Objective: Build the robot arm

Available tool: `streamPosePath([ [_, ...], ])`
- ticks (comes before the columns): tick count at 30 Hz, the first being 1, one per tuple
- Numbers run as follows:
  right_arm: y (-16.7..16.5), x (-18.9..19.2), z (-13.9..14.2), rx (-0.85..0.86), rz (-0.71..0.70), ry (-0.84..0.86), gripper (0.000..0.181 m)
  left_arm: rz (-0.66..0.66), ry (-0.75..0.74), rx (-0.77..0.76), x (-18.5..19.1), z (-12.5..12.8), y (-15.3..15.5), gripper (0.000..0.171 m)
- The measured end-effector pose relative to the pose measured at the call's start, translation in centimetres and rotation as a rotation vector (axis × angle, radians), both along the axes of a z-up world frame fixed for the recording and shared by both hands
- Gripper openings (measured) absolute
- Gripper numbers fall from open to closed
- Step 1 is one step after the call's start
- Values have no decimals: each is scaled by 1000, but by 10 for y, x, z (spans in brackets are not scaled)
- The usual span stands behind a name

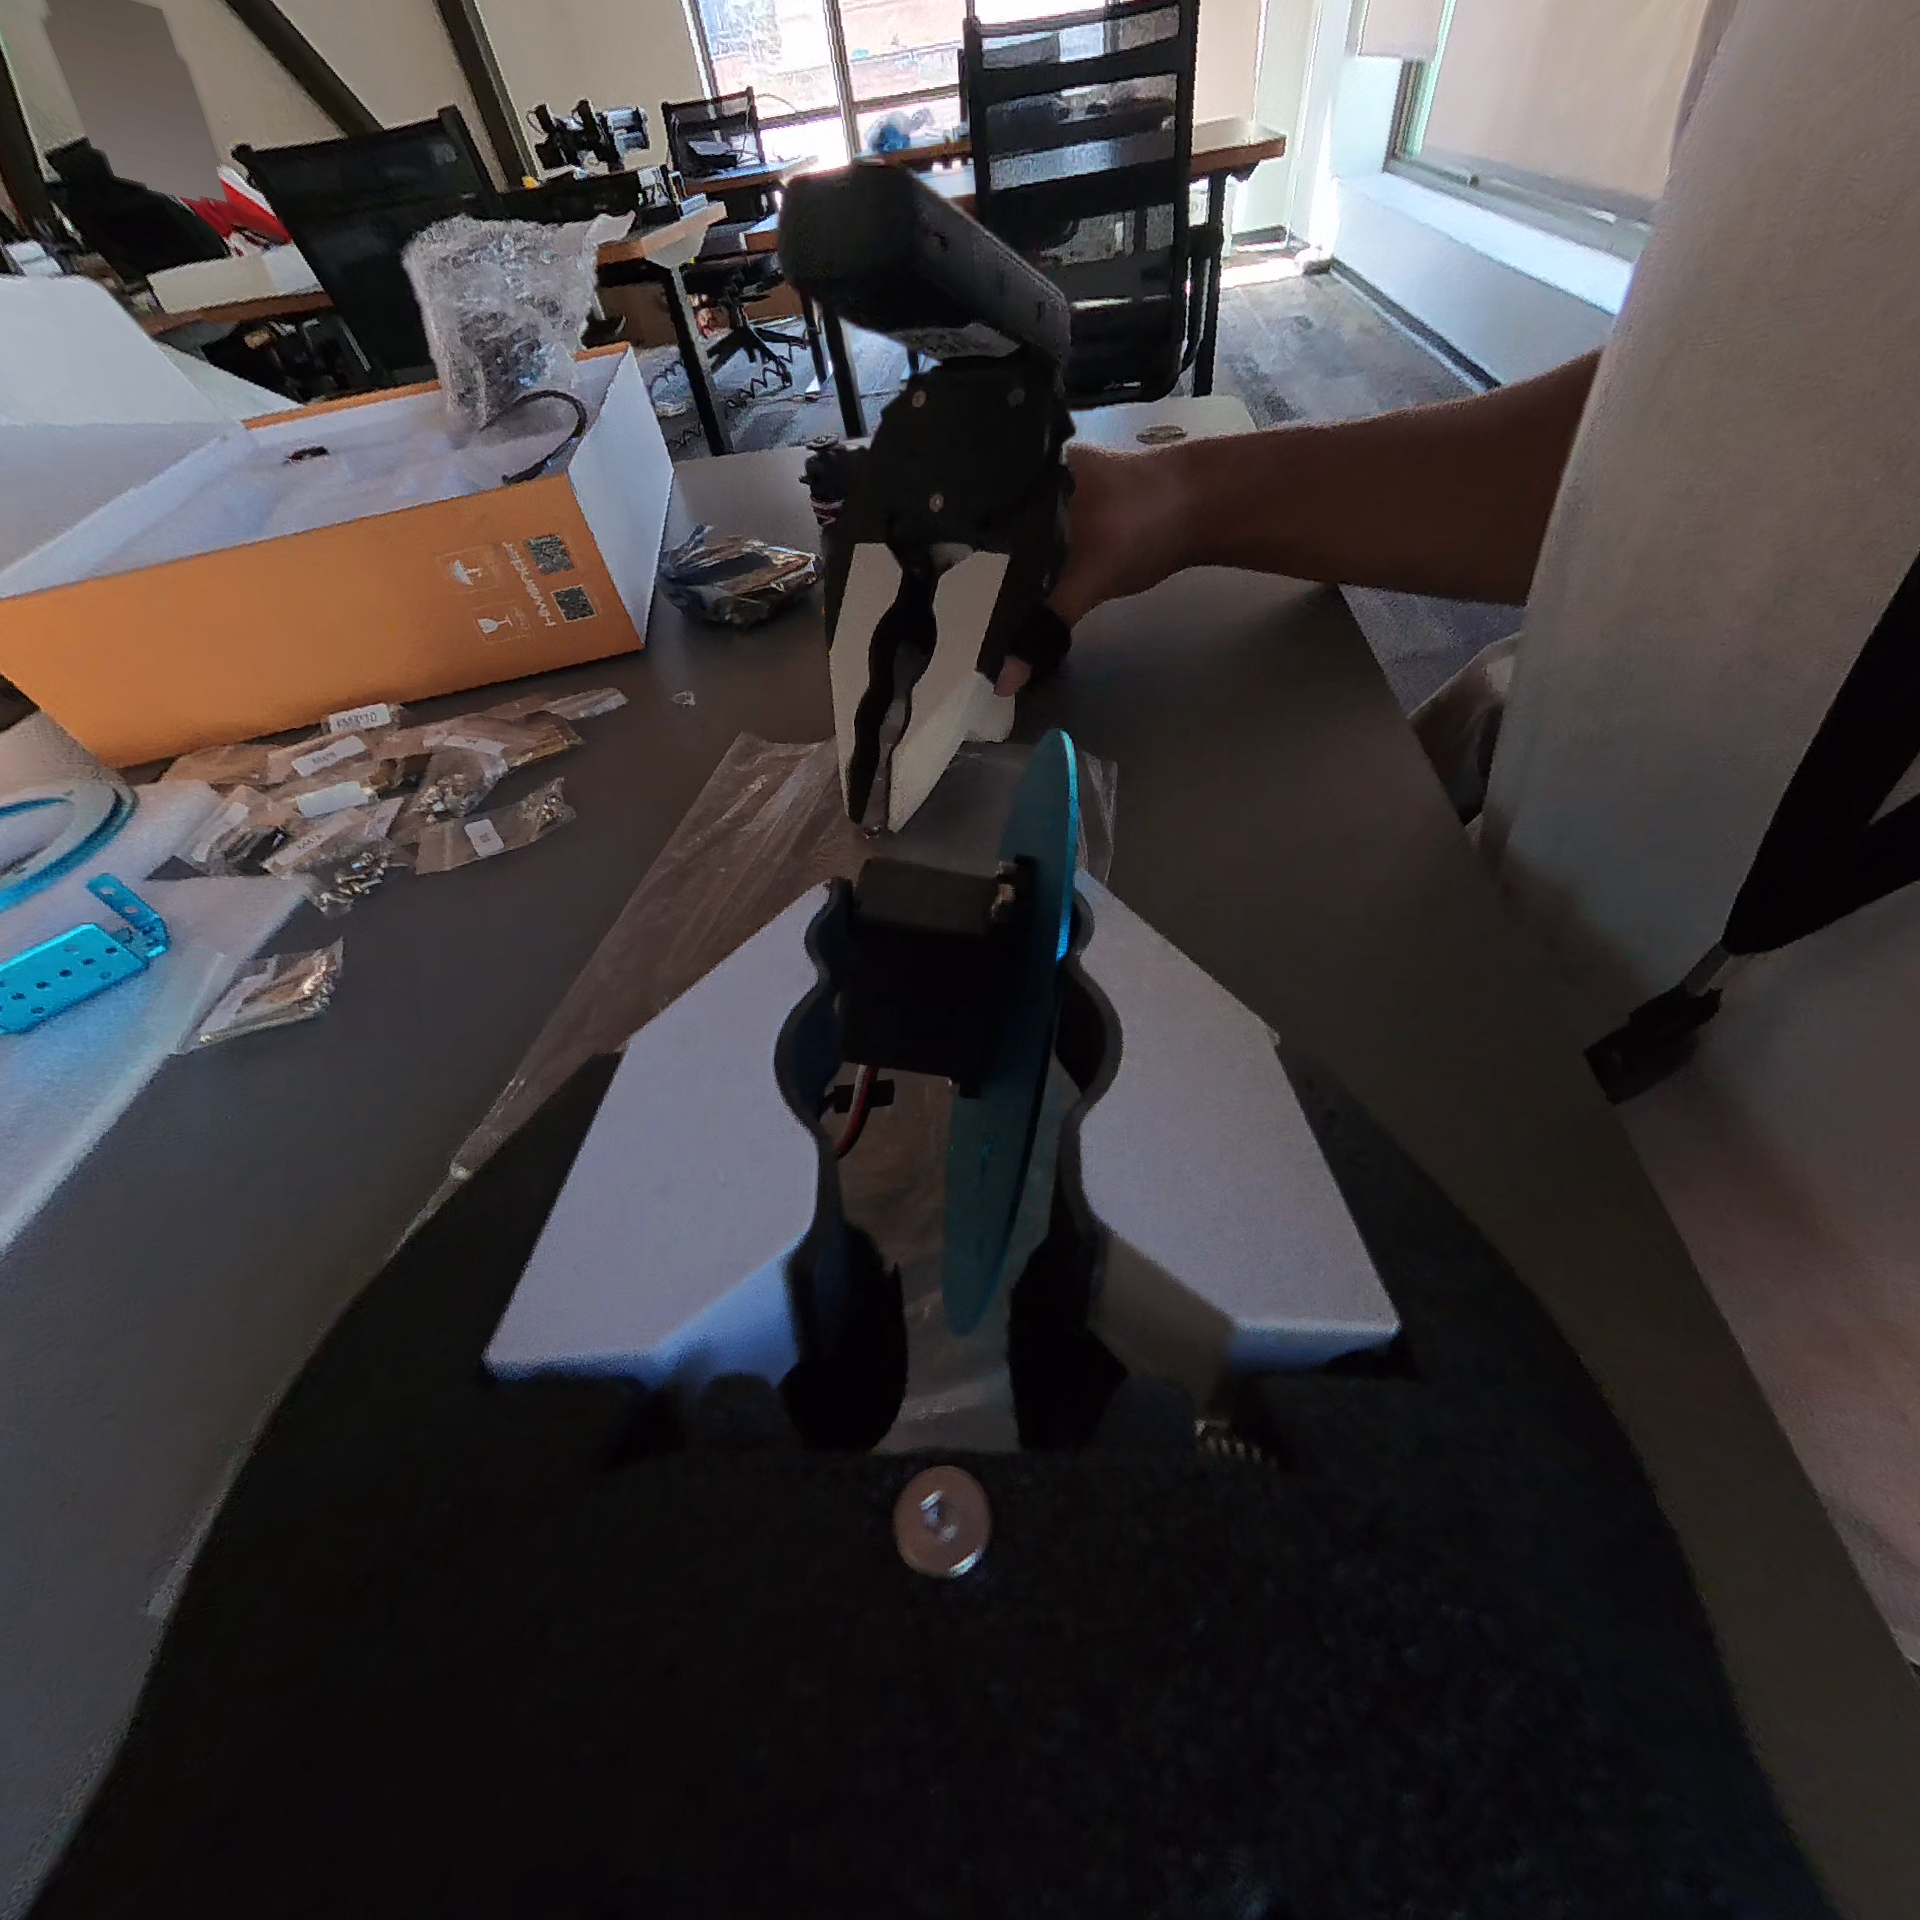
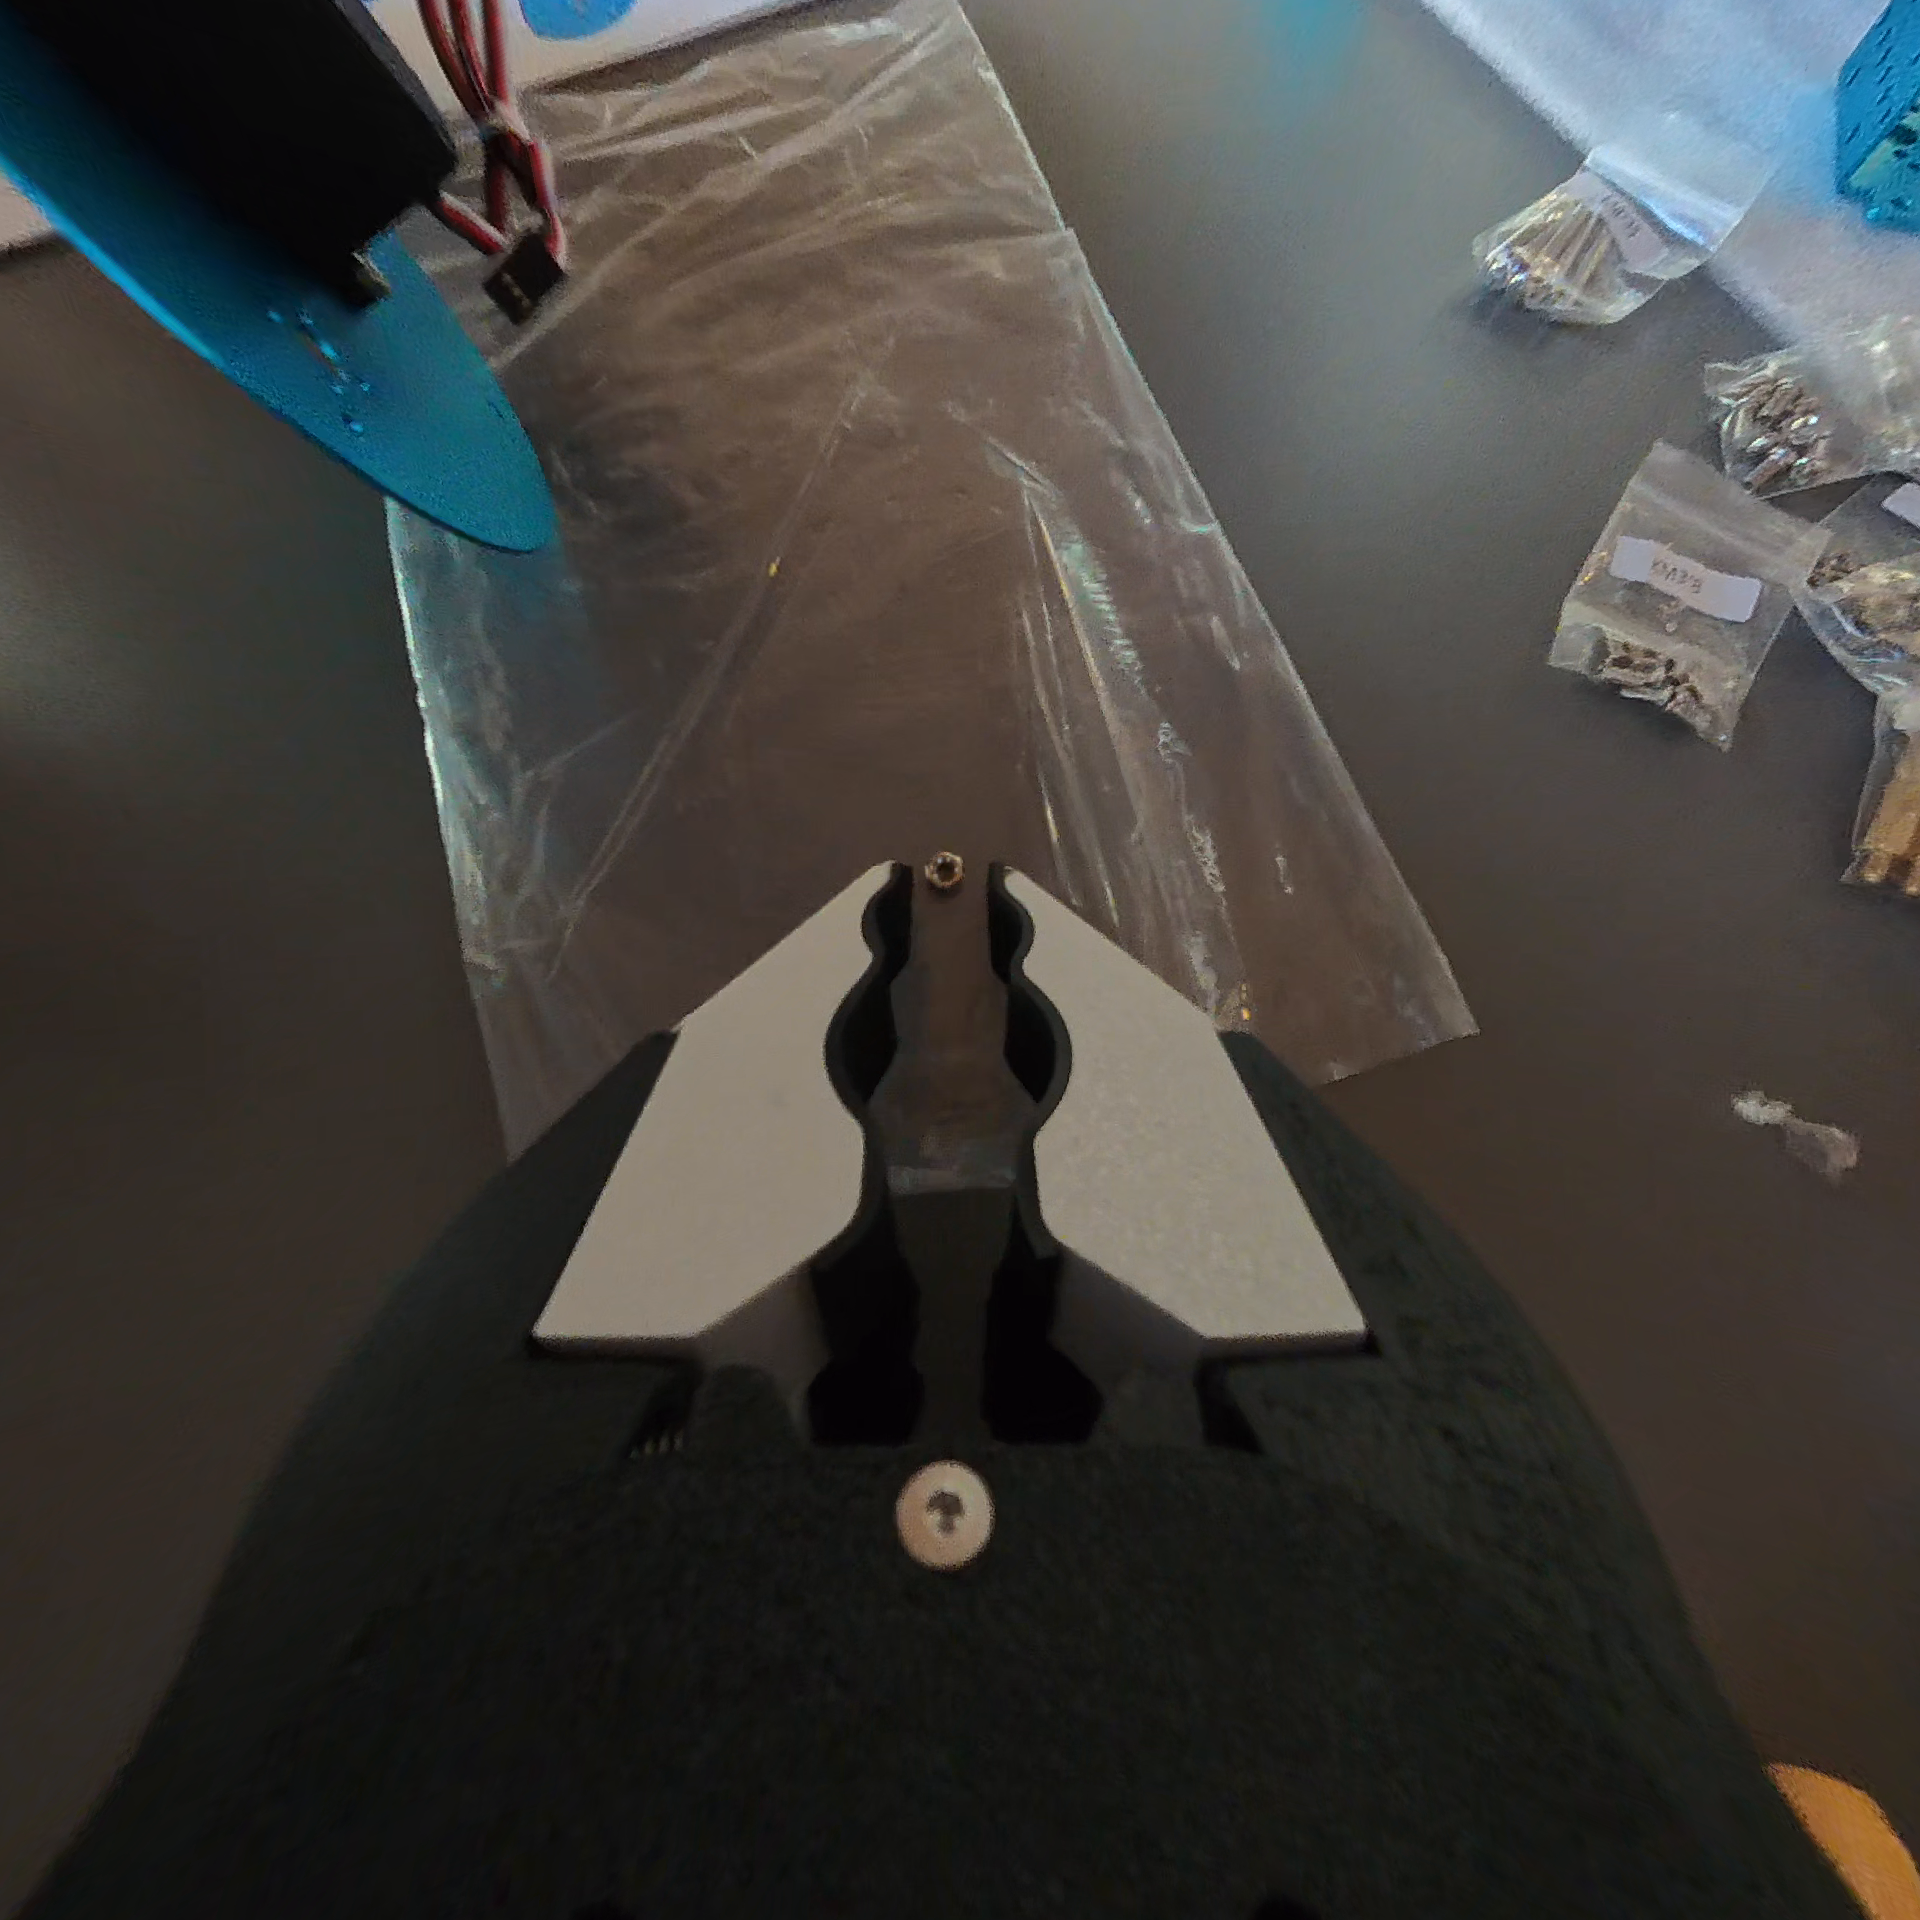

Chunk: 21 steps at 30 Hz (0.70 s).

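My left gripper (image 1: 951, 920) is shut on a black servo (image 1: 914, 977) fixed to a round blue plate (image 1: 1013, 1091) and holds it edge-up above a clear plastic bag (image 1: 727, 831). Its red wires hang below. My right gripper (image 2: 943, 875) is shut on a small brass screw (image 2: 943, 871) at its fingertips. In the left wrist view this right gripper (image 1: 873, 821), held by a hand (image 1: 1122, 530), points down just above the servo's top. In the right wrist view the blue plate (image 2: 416, 416), the servo (image 2: 208, 125) and its wire connector (image 2: 520, 286) are at the upper left.
On the dark table (image 1: 1247, 779) lie several small bags of screws (image 1: 416, 800), an open orange and white box (image 1: 312, 582) with bubble wrap, blue metal brackets (image 1: 73, 966) on white foam, and a dark packet (image 1: 732, 577). Office chairs and desks stand behind. Some 15 centimeters of space lies between my two pairs of fingers.
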State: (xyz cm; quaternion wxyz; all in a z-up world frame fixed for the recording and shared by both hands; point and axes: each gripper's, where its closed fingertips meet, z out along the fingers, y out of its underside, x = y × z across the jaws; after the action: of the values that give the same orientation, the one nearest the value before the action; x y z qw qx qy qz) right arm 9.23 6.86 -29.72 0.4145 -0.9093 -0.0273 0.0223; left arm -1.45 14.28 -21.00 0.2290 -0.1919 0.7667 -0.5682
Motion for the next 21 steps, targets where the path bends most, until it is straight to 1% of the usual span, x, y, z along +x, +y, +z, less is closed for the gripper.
streamPosePath([
  [4,3,1,-2,-8,-3,-71,10,27,-41,96,-3,-2,-9,38],
  [7,6,0,-2,-8,15,-105,11,73,-50,112,-4,-3,-18,38],
  [10,10,-3,-2,-7,29,-100,10,141,-63,132,-1,-4,-24,37],
  [12,10,-1,-2,-8,20,-90,7,192,-70,140,1,-4,-27,38],
  [15,7,-1,-1,-7,3,-42,6,263,-85,190,3,-6,-33,37],
  [17,9,-8,9,19,18,31,6,300,-103,229,4,-8,-39,38],
  [18,12,-15,19,45,35,75,6,314,-120,254,4,-9,-42,38],
  [19,14,-25,32,74,68,126,6,327,-137,280,3,-10,-45,38],
  [21,18,-54,57,108,181,246,6,355,-174,335,3,-13,-50,38],
])
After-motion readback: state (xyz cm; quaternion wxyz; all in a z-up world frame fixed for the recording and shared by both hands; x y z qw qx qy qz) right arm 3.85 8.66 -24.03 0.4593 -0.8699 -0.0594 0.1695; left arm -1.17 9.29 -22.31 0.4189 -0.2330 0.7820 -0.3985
